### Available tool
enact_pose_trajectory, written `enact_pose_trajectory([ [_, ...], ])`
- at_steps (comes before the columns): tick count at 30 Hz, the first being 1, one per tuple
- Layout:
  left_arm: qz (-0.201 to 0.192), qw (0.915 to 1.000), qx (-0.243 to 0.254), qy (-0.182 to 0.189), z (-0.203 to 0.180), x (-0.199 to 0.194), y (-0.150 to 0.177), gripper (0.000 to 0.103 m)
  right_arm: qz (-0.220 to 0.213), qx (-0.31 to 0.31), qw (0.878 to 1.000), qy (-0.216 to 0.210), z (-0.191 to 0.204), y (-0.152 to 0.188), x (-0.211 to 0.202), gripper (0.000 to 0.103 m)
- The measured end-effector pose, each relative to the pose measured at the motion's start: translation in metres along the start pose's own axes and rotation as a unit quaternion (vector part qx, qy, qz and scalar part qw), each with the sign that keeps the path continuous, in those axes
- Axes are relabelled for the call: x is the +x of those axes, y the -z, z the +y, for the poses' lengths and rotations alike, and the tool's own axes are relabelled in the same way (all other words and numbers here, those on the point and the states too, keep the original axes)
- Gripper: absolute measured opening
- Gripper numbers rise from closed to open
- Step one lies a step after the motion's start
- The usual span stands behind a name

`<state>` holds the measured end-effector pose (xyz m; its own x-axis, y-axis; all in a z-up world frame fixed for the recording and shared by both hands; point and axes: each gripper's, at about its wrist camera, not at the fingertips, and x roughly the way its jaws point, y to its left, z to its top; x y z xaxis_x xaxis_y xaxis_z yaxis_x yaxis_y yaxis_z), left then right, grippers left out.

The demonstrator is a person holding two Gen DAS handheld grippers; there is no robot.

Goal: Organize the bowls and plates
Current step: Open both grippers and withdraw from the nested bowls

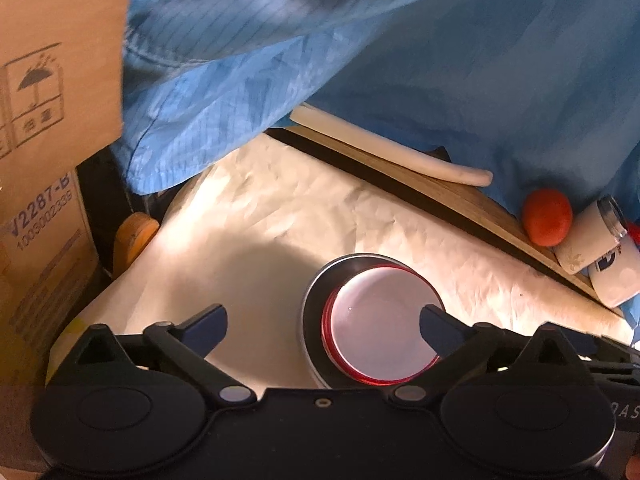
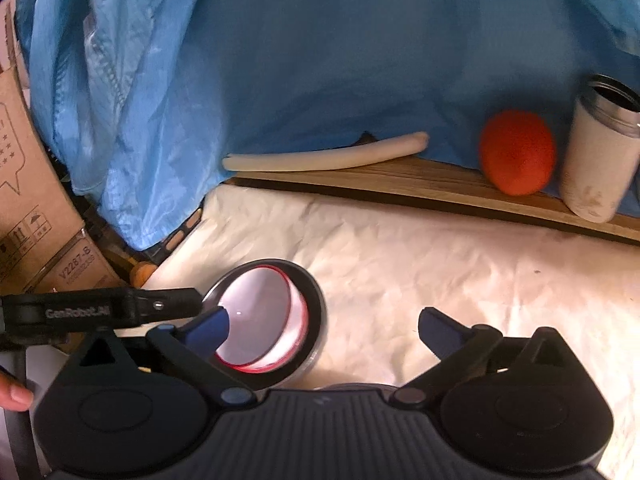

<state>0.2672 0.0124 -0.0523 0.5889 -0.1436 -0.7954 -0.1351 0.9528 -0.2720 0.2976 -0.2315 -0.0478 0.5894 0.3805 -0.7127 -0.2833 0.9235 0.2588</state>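
Jaws of both grippers stand wide with nothing between the pads. From the left gripper (image 1: 323,326) the right-hand blue finger (image 1: 438,330) overlaps a red-rimmed bowl (image 1: 382,326) in the picture, though contact cannot be told; the right gripper (image 2: 322,330) hangs over bare cloth, its left finger (image 2: 208,330) in front of the same bowl (image 2: 260,316).

That bowl, pale inside, sits nested in a wider dark plate (image 1: 316,296) with a metallic edge, and the pair rests on the worktop (image 2: 440,264), which is covered by a creased cream cloth lit brightly in patches. Along the worktop's far edge runs a strip of bare wood (image 2: 400,182). On it lie a long white tube (image 2: 324,156), an orange ball (image 2: 516,152) and, just beside the ball, a white flask (image 2: 600,152) with a metal neck.

Blue fabric (image 2: 320,60) hangs behind the far edge and drapes down past the left corner. Printed cardboard boxes (image 1: 44,120) stand beyond the worktop's left edge, with an orange object (image 1: 134,236) low beside them. A person's fingertip (image 2: 14,394) shows at the left edge of the right wrist view.
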Motion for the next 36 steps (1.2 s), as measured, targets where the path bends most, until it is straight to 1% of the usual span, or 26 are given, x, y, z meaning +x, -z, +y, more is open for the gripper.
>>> enact_pose_trajectory([
  [3, -0.006, 1.0000, -0.005, -0.001, 0.005, -0.002, 0.002, 0.102, -0.008, 0.007, 1.000, 0.010, -0.006, 0.003, -0.004, 0.103],
  [7, -0.013, 0.9998, -0.002, -0.013, 0.012, -0.006, 0.006, 0.102, -0.015, 0.010, 0.999, 0.029, -0.013, 0.006, -0.007, 0.103],
  [14, 0.011, 0.9991, -0.007, -0.041, 0.027, 0.000, 0.018, 0.102, 0.008, 0.014, 0.999, 0.050, -0.021, 0.010, 0.002, 0.103],
  [24, 0.043, 0.9968, -0.013, -0.066, 0.035, 0.012, 0.023, 0.102, 0.034, 0.009, 0.998, 0.045, -0.022, 0.010, 0.016, 0.103],
  [36, 0.056, 0.9958, -0.001, -0.072, 0.033, 0.025, 0.018, 0.102, 0.060, 0.004, 0.998, 0.033, -0.023, 0.008, 0.035, 0.103],
])
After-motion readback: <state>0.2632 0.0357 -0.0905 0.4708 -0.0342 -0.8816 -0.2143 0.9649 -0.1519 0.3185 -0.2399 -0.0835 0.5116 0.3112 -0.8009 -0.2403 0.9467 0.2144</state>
